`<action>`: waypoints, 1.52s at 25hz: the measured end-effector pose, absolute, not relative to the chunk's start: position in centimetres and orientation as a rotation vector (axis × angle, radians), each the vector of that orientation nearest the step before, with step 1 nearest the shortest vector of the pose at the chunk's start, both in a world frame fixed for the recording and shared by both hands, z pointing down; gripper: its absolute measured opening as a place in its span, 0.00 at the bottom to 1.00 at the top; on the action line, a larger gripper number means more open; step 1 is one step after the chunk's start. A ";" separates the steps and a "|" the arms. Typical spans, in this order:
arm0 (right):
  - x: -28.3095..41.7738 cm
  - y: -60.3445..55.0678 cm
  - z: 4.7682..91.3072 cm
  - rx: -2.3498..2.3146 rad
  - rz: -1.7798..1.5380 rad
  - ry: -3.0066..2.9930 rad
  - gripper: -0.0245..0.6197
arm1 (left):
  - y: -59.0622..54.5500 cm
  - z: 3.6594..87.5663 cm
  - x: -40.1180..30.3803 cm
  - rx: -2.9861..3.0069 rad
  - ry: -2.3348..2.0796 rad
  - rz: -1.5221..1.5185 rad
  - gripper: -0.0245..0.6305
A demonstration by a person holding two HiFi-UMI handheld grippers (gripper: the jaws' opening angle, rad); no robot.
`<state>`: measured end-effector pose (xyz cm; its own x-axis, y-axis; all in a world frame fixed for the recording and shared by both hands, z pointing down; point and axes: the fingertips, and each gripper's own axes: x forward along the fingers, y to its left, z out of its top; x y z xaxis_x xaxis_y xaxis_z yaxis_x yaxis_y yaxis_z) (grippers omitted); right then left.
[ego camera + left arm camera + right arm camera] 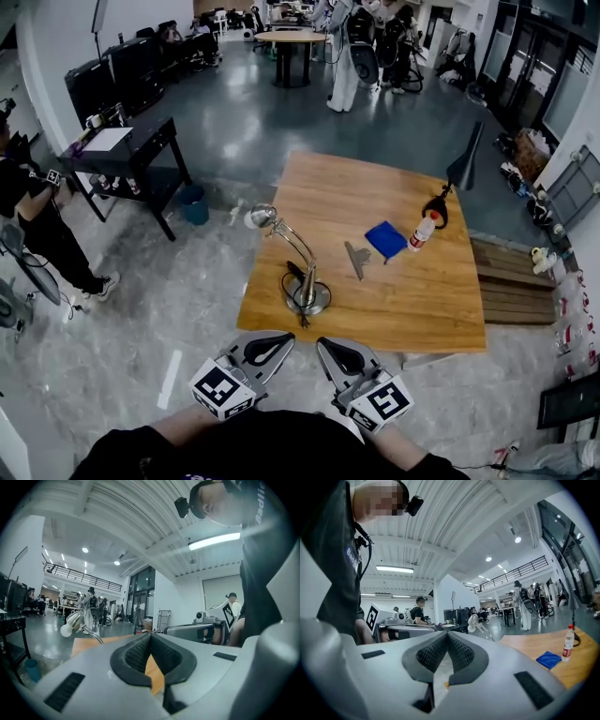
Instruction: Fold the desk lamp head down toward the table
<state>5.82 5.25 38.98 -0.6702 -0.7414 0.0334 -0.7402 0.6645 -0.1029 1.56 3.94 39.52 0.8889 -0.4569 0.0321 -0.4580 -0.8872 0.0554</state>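
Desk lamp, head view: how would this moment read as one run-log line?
phase: before contact | desk lamp: head raised, untouched | left gripper: shut, empty | right gripper: shut, empty

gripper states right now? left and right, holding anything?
Left gripper: closed, holding nothing.
Right gripper: closed, holding nothing.

The right gripper (447, 634) has its jaws together and empty. On the wooden table (525, 645) a blue cloth (548, 659) lies beside an upright bottle (568, 643). Above its left end, seemingly, is the desk lamp head (473, 620).
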 end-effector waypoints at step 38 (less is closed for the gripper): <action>7.4 -12.3 46.1 -1.618 -0.182 2.927 0.05 | -16.4 45.7 1.2 2.902 -0.687 0.198 0.05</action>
